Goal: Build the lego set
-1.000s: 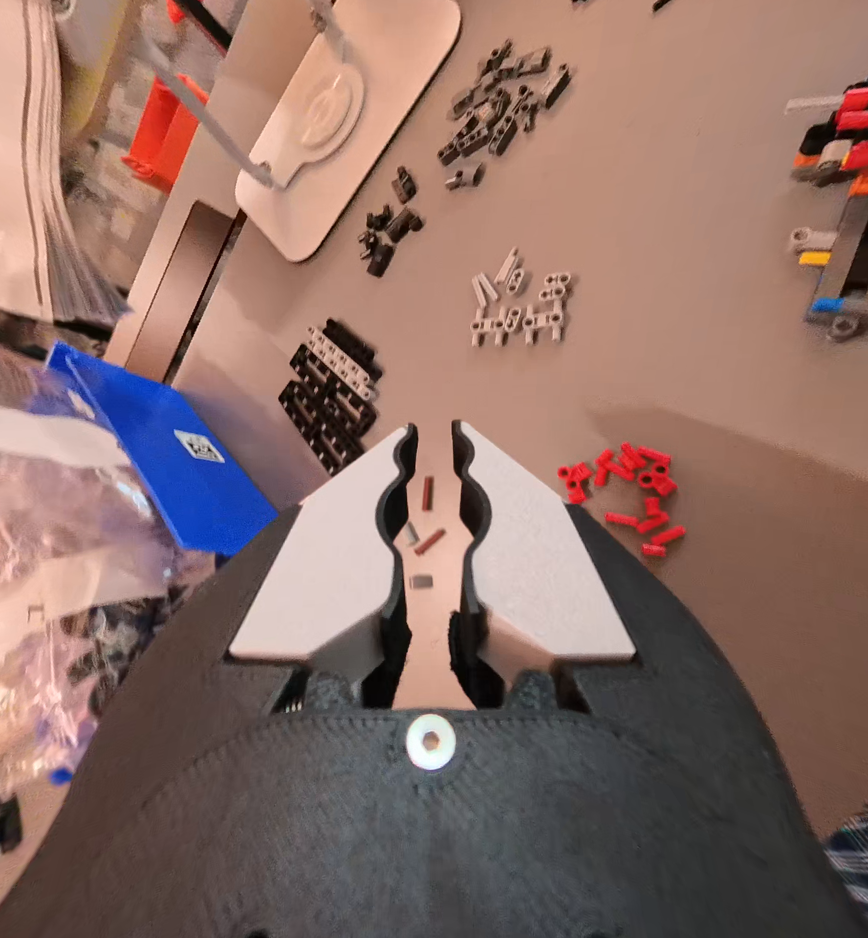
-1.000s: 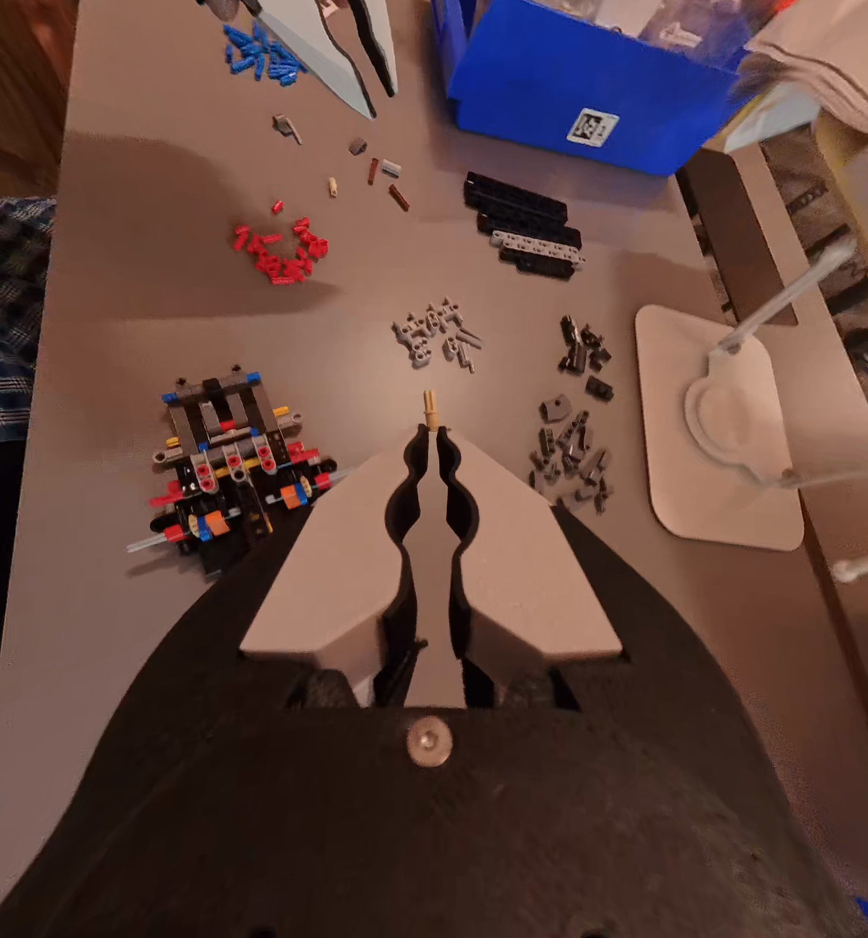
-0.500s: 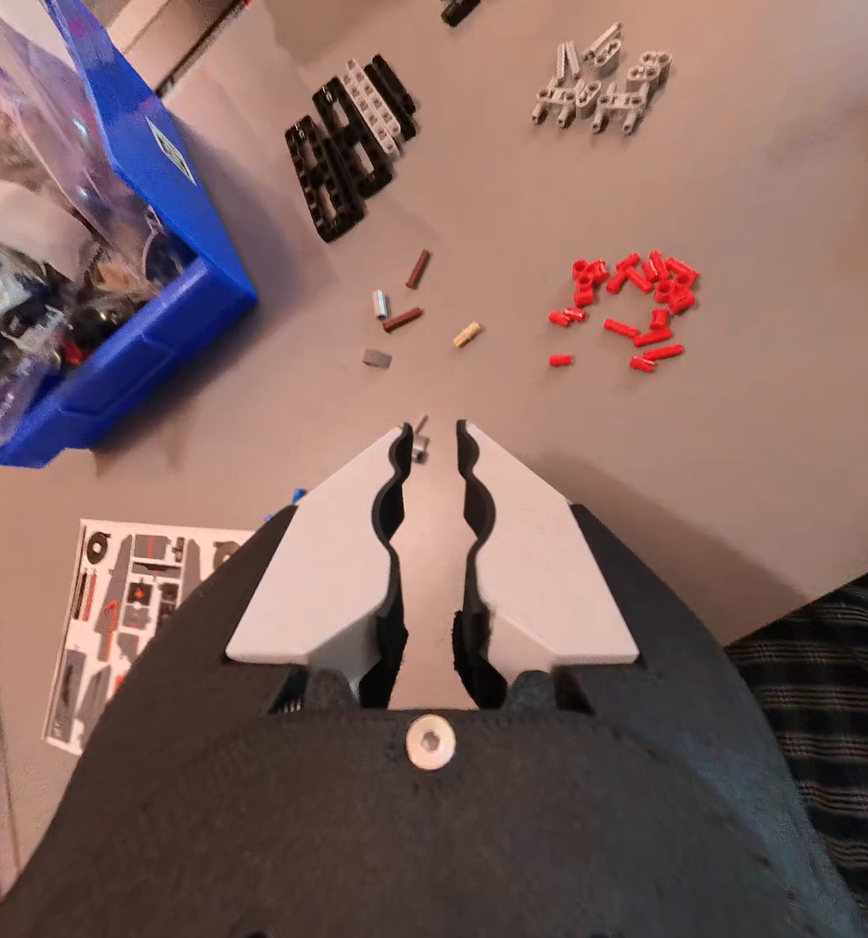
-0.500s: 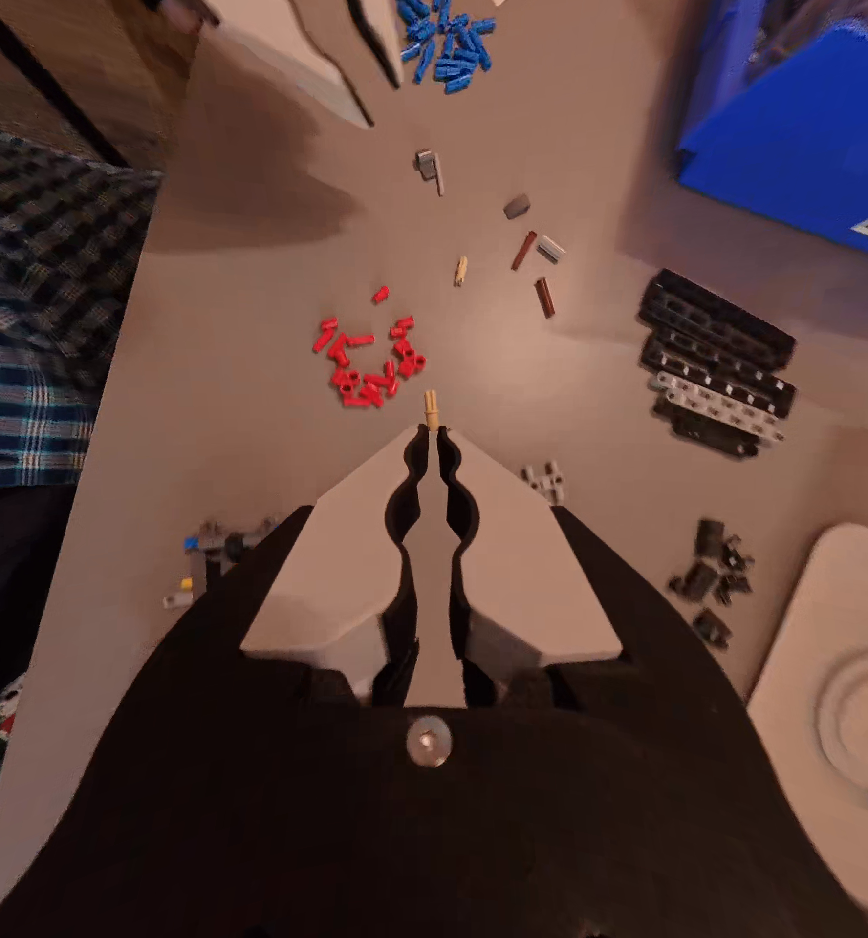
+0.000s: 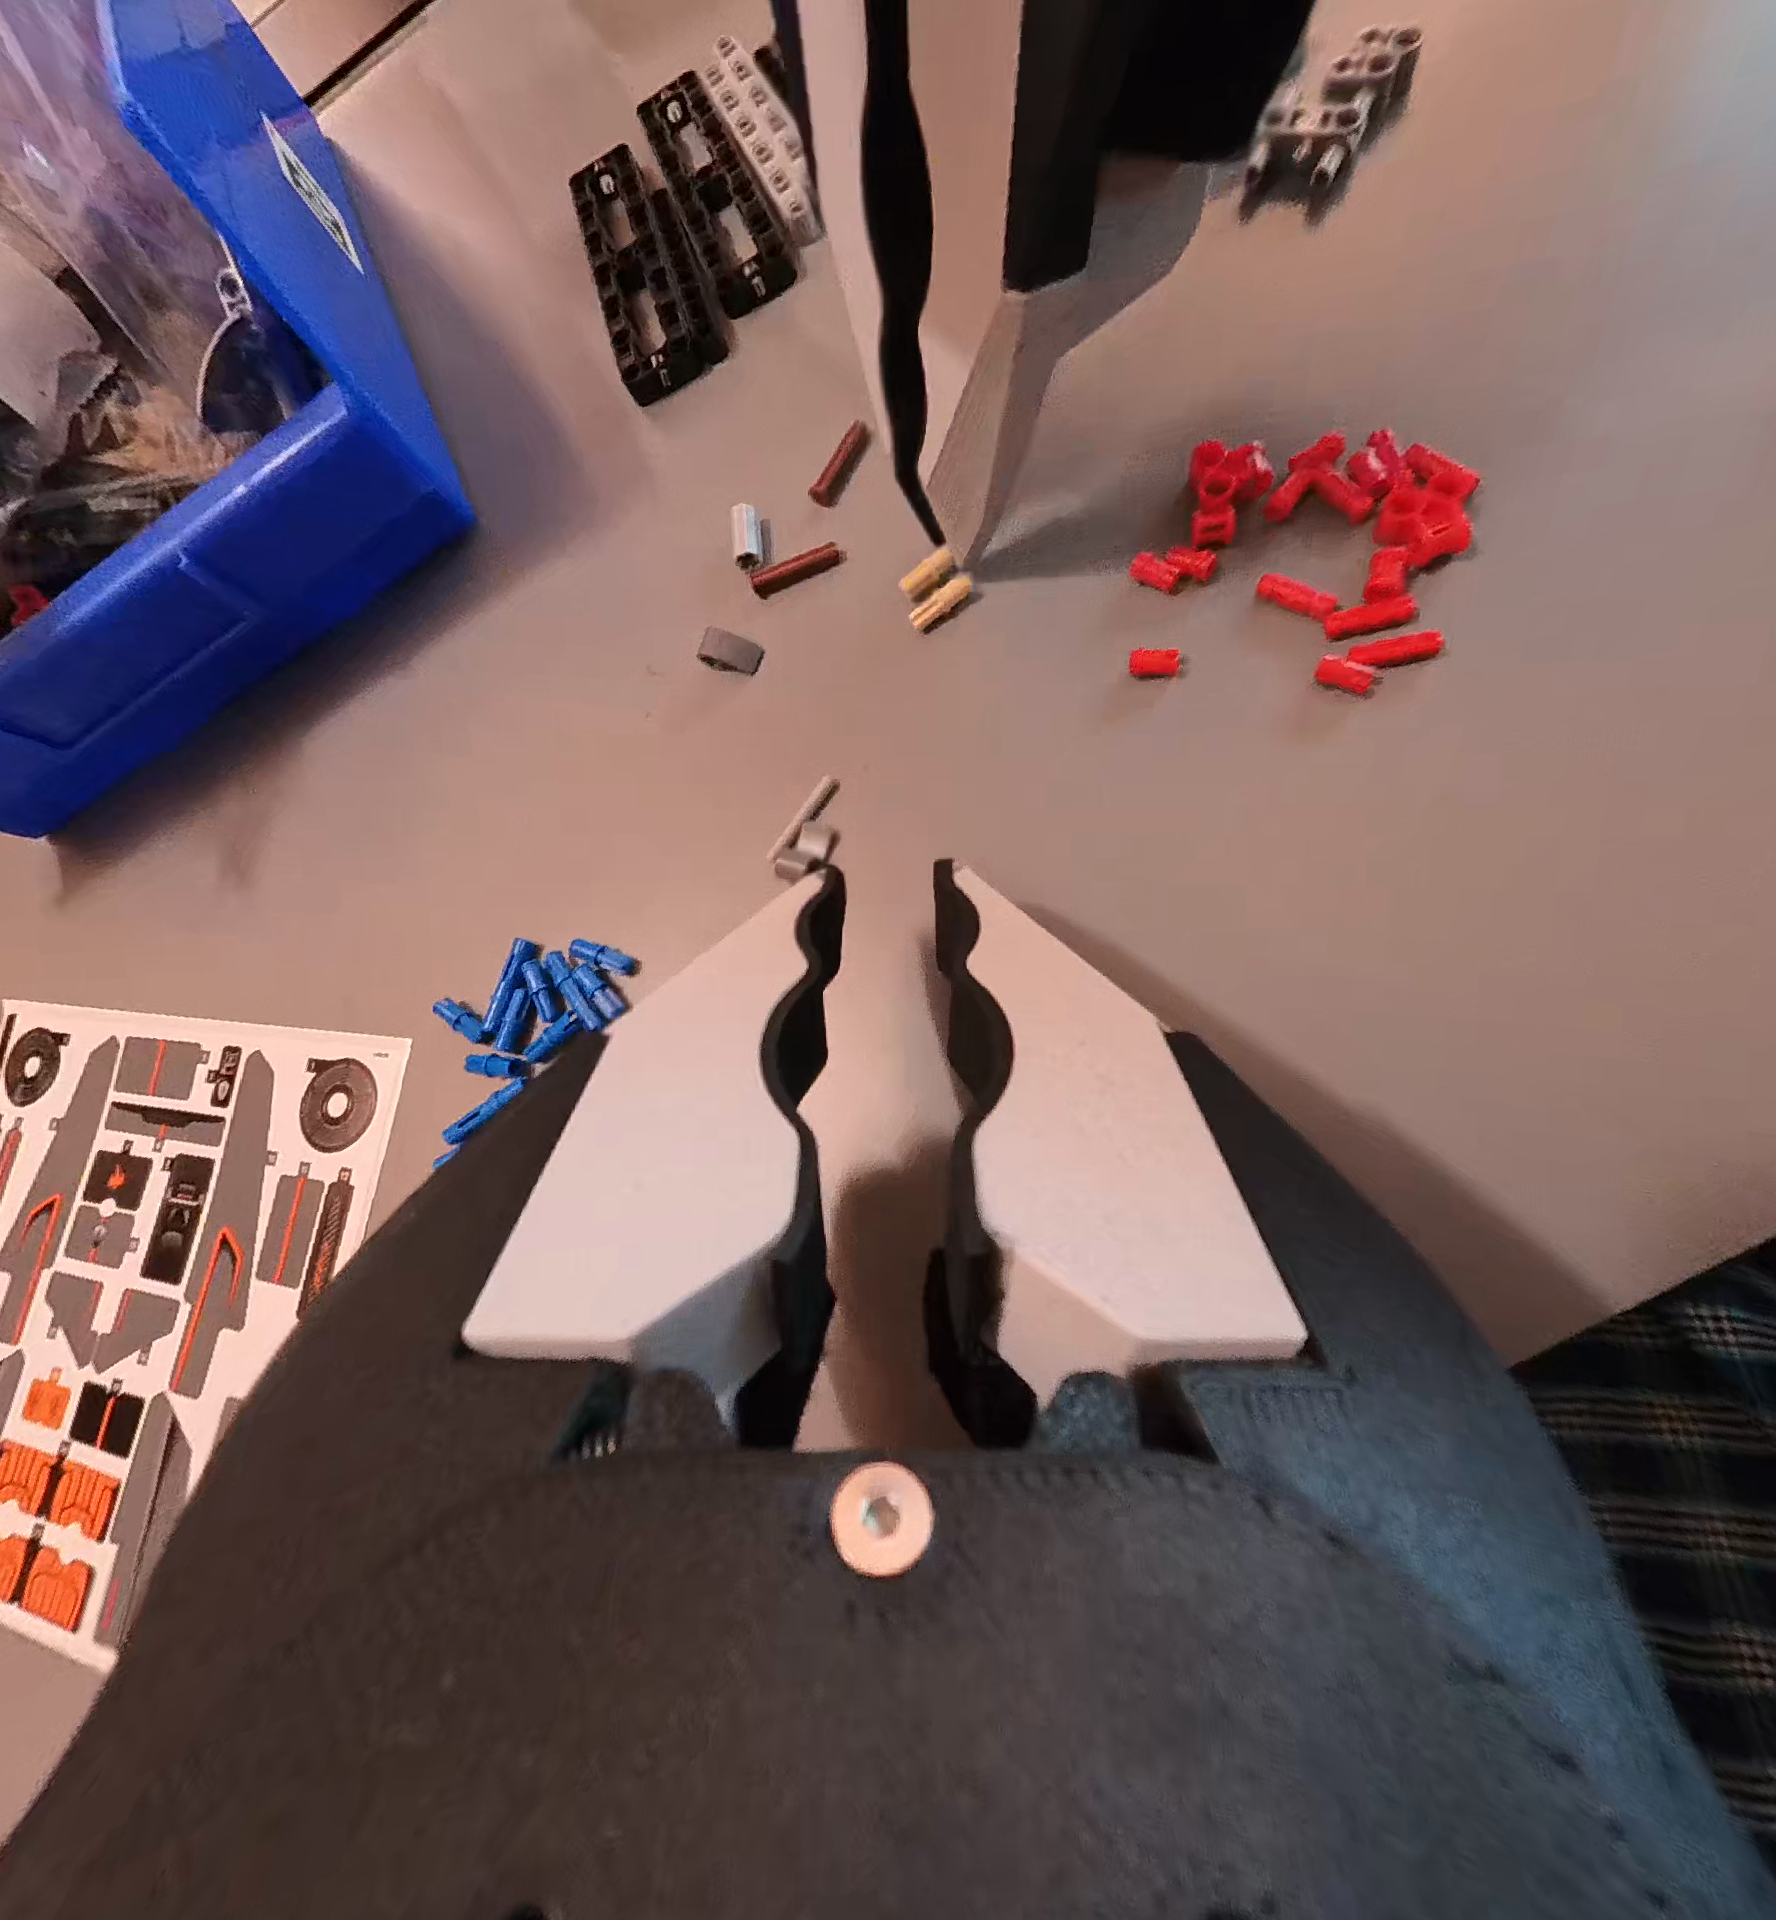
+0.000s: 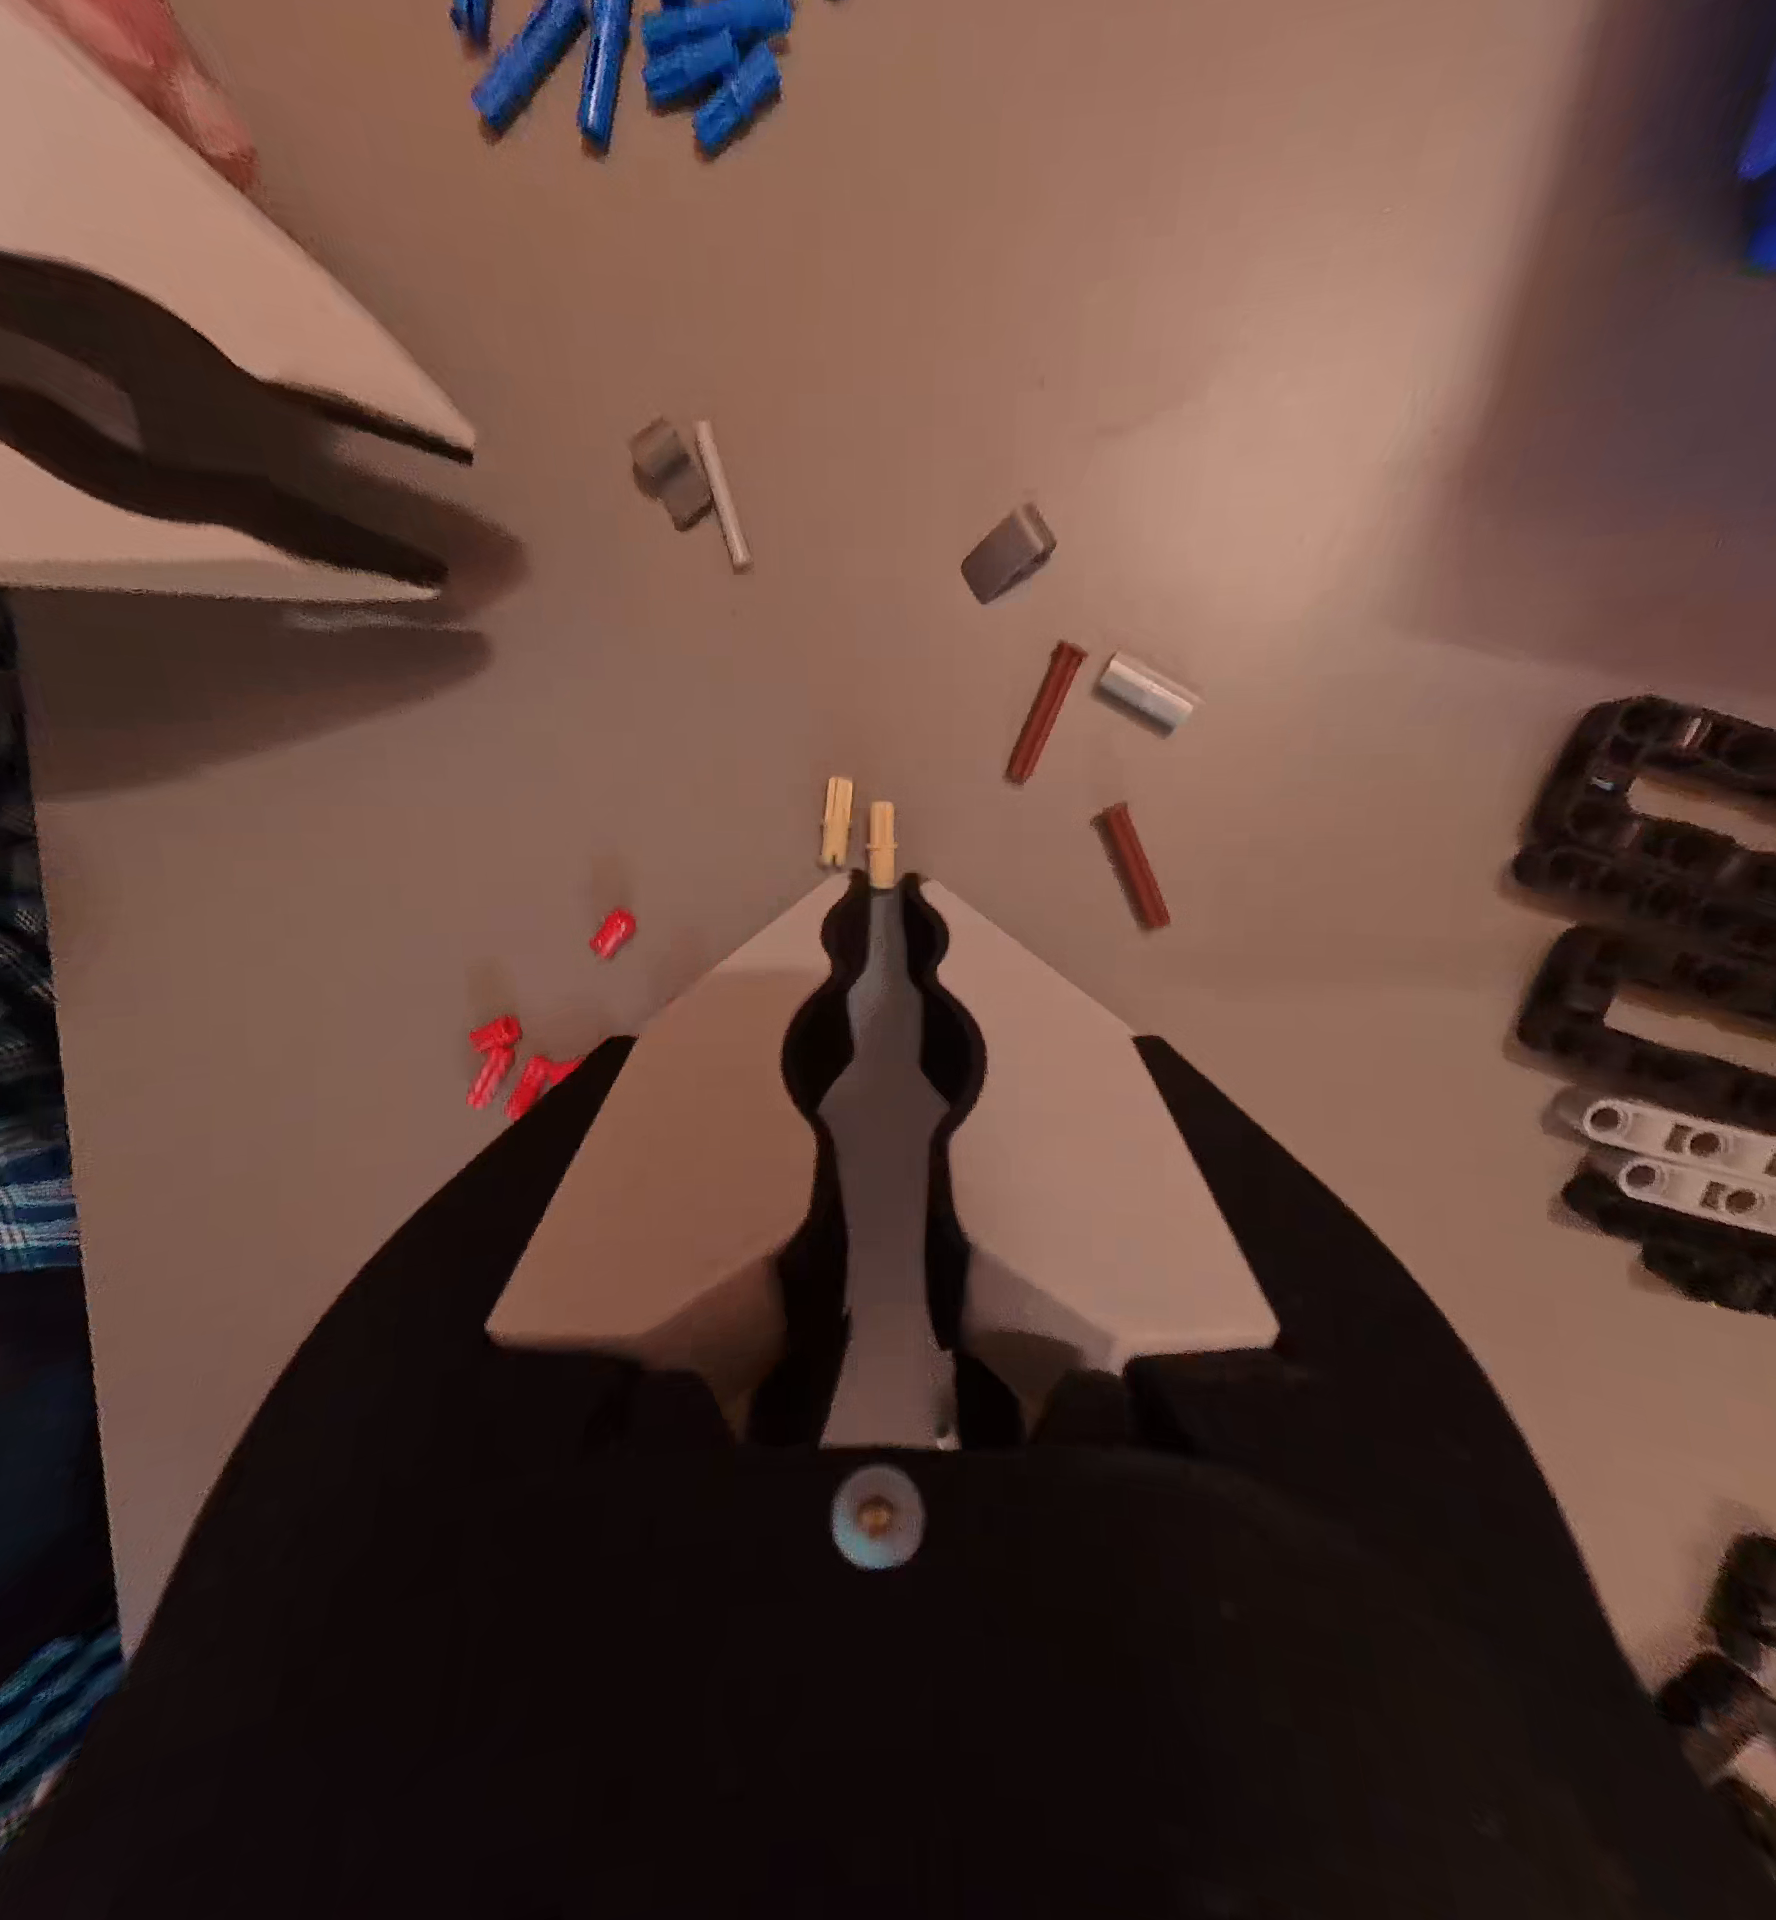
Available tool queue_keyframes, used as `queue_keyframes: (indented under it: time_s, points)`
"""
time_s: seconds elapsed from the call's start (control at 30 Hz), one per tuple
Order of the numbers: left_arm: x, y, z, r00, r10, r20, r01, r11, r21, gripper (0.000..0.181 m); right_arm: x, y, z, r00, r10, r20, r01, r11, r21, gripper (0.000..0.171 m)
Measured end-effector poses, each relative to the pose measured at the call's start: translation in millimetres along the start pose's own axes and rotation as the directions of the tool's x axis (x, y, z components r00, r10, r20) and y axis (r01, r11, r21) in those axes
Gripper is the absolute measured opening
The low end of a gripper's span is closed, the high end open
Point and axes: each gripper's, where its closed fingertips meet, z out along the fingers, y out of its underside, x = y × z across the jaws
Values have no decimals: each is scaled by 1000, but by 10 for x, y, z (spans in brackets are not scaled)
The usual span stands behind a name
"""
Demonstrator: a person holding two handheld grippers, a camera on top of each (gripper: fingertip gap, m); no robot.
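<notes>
Tan pin [image 6: 881,837] pinched at the tip of the right tool [image 6: 882,883], sticking out forward, low over the counter [image 6: 1279,416] and just beside a second tan pin [image 6: 836,820] lying flat. Around them, loose: two brown axles [image 6: 1044,712], a light grey sleeve [image 6: 1144,694], a dark grey piece [image 6: 1009,553], a grey connector with axle [image 6: 695,488]. Farther out, red pins [image 5: 1351,540] scattered, blue pins [image 5: 541,1003] heaped, black frames [image 6: 1684,914] side by side.

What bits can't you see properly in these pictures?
- Blue bin, left wrist view: cut by the frame edge; contents sit in crinkly plastic, unclear.
- Blue pins, left wrist view: partly behind the left claw.
- Red pins, right wrist view: mostly behind the right claw.
- Dark pieces, right wrist view: blurred, cut by the edge.
</notes>
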Motion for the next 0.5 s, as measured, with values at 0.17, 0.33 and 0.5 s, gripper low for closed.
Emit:
queue_keyframes:
  time_s: [0.17,0.33,0.5]
  points:
    - [-71,23,-28,999,-36,1,36,999,18,15,-25,-54,-9,999,25,31,-25,1000,-17,11]
    - [-111,43,-28,999,-33,17,33,999,14,15,24,-54,-95,999,27,23,-26,1000,-17,13]
    - [-160,31,-11,999,-22,36,22,1000,10,16,75,-40,-231,999,40,22,-40,999,8,9]
